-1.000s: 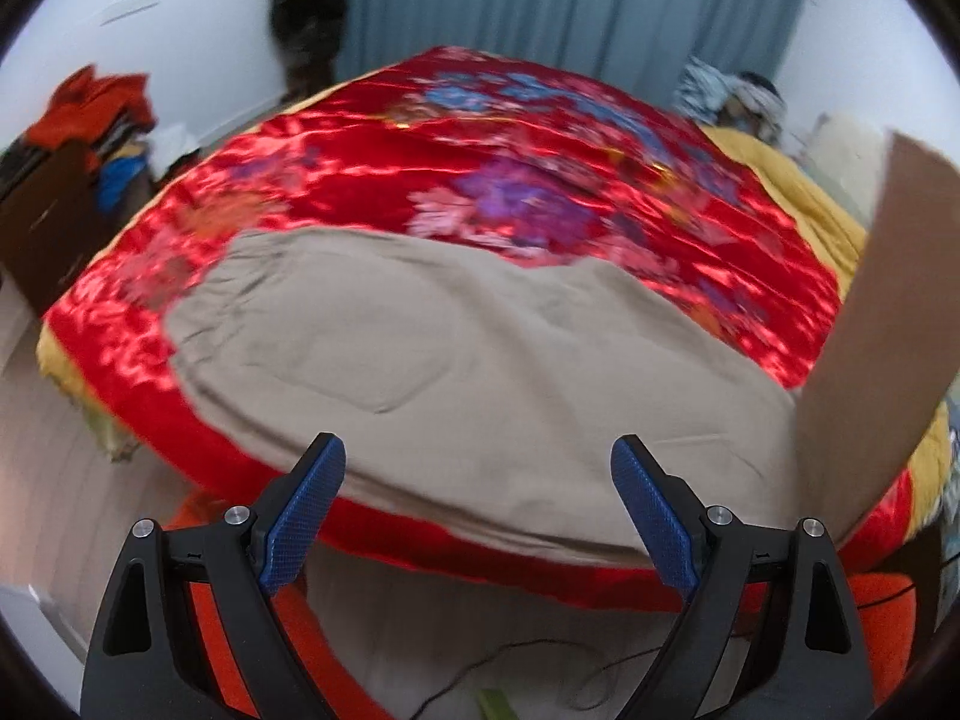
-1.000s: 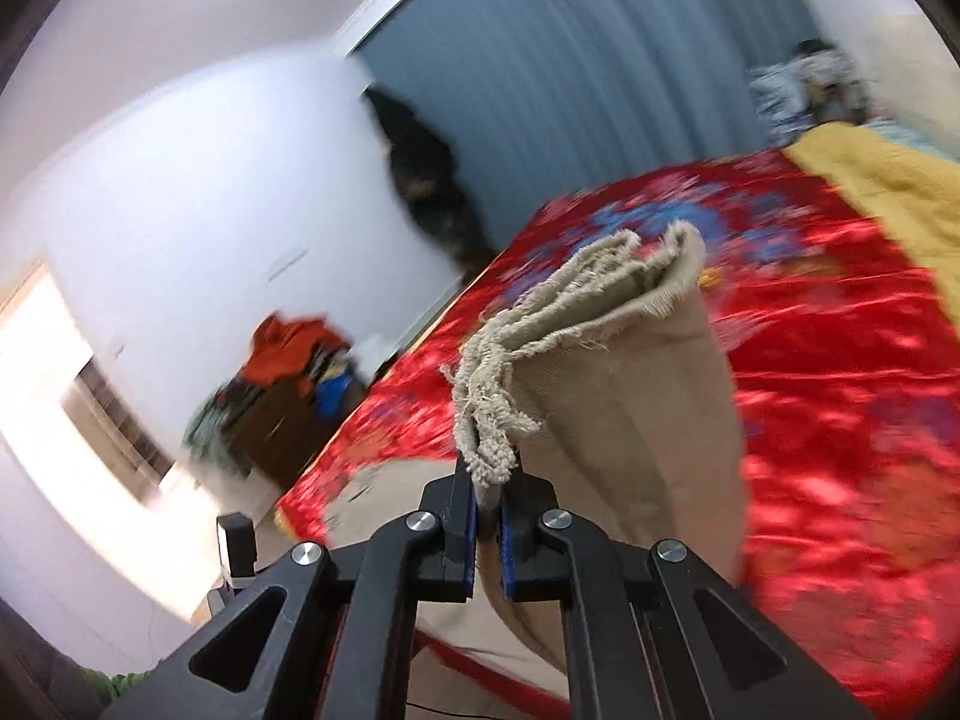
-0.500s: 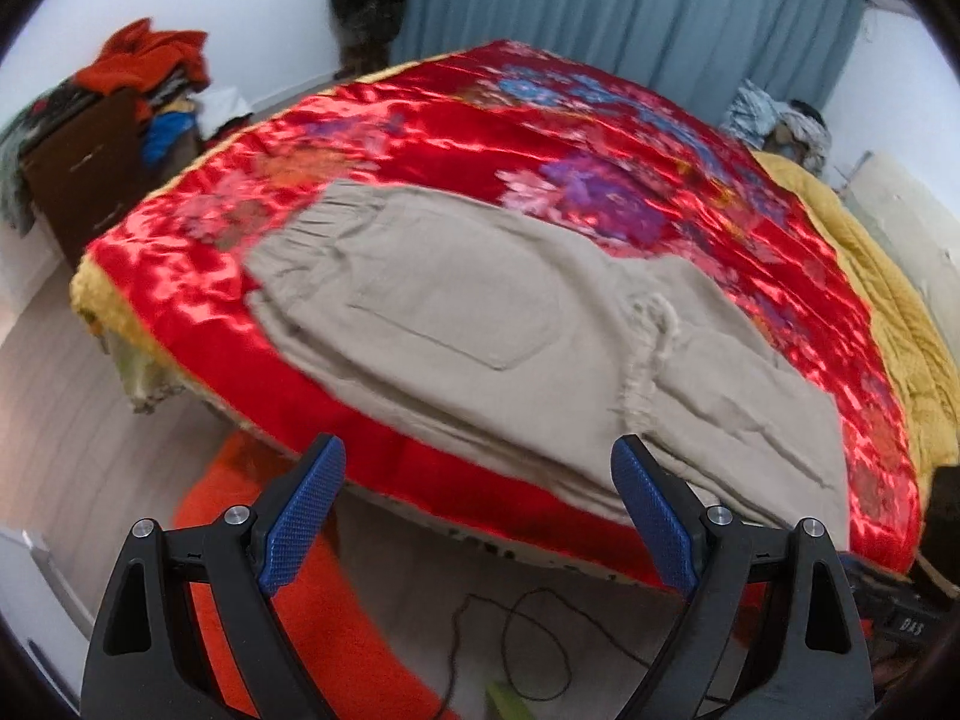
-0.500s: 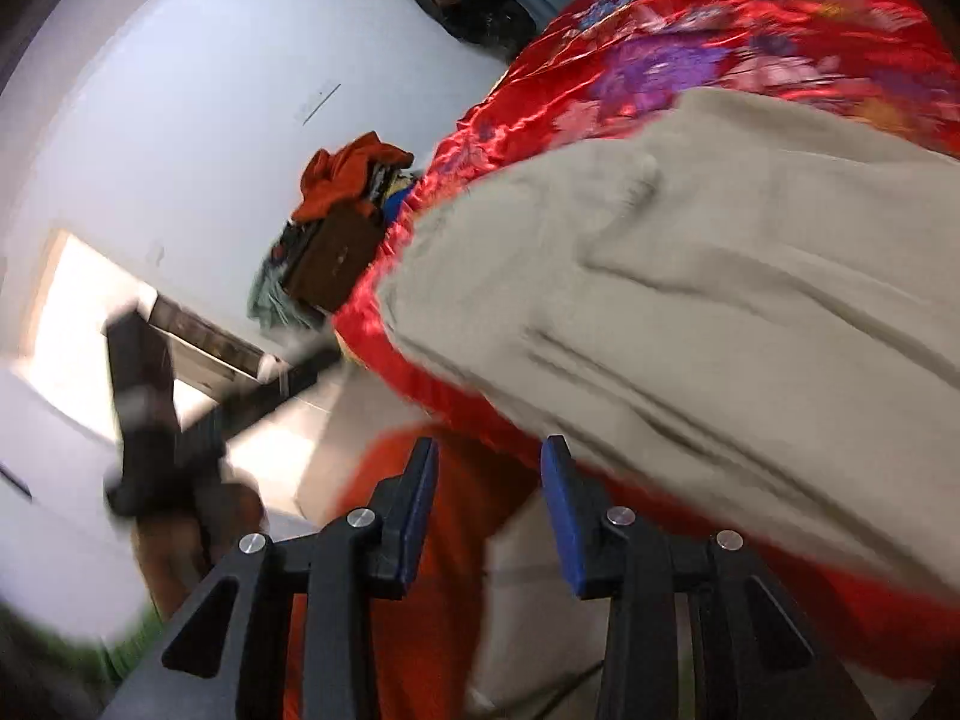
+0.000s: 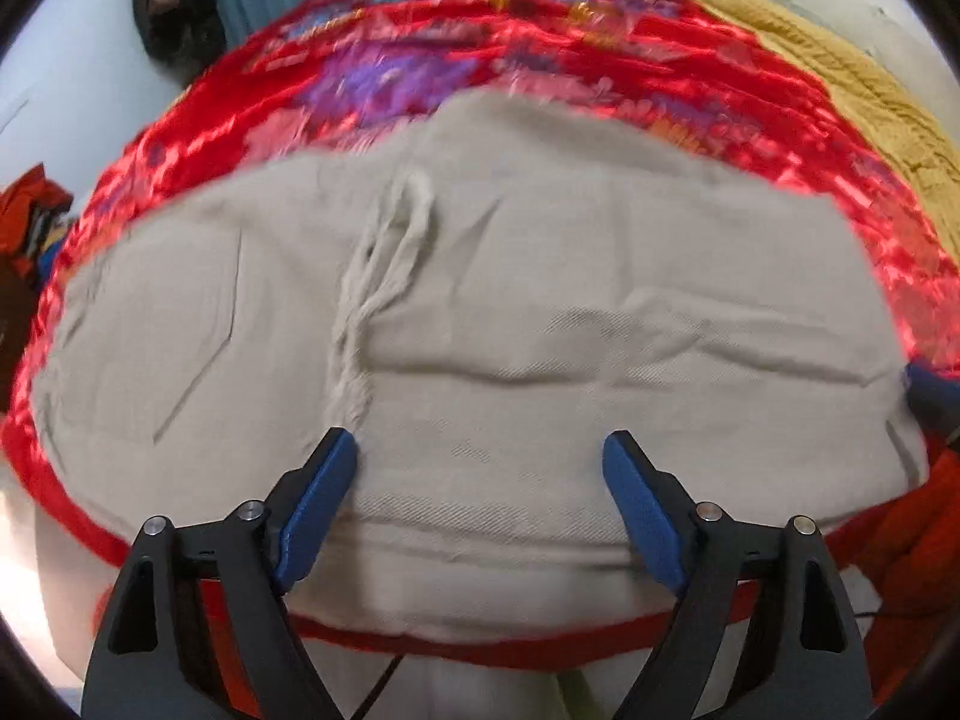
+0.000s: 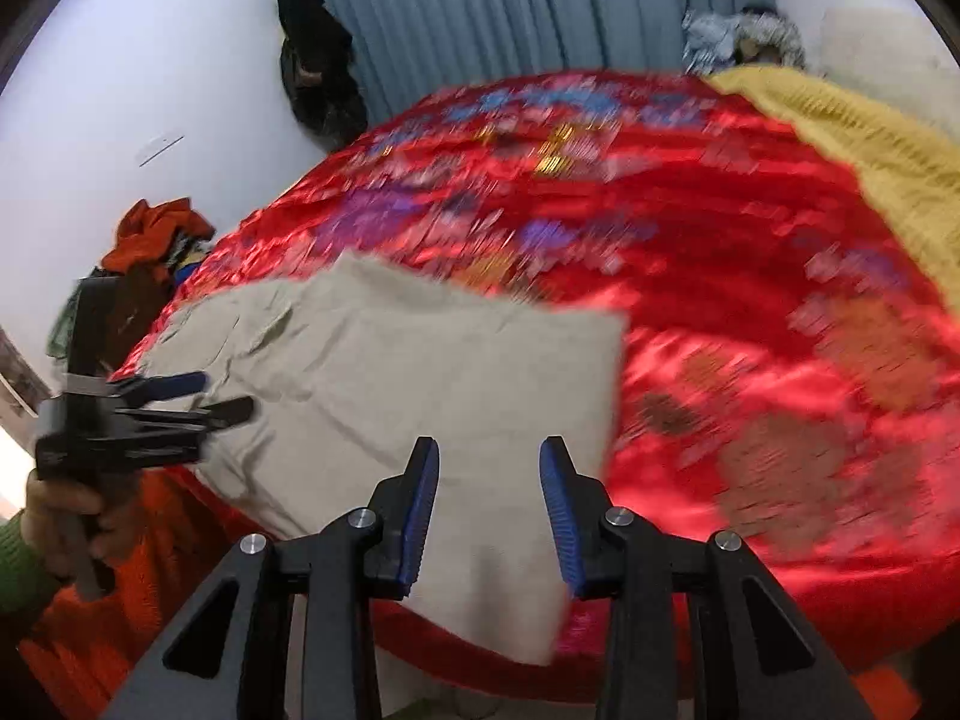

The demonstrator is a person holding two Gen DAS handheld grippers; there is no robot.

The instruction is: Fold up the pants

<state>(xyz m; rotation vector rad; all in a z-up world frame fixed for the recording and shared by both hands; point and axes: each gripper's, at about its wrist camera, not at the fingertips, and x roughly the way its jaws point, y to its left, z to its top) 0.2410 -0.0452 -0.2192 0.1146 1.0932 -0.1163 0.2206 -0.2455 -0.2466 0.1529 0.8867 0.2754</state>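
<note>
- The pants (image 5: 540, 312) lie flat on the red bedspread (image 5: 600, 60), along the near edge of the bed, already doubled over once, with the frayed leg hems (image 5: 384, 264) resting across the middle of the cloth.
- My left gripper (image 5: 480, 462) hangs wide open just over the near edge of the pants, with nothing between its fingers.
- My right gripper (image 6: 489, 480) is partly open and empty, over the near right corner of the pants (image 6: 420, 372); its jaws have just been opening.
- The cloth looks to me like a soft, light woven cotton: it will sag and crease, not hold a shape, and the satin underneath is probably slippery.
- I judge the best hold is at the two near corners of the folded stack, pinching all layers together.
</note>
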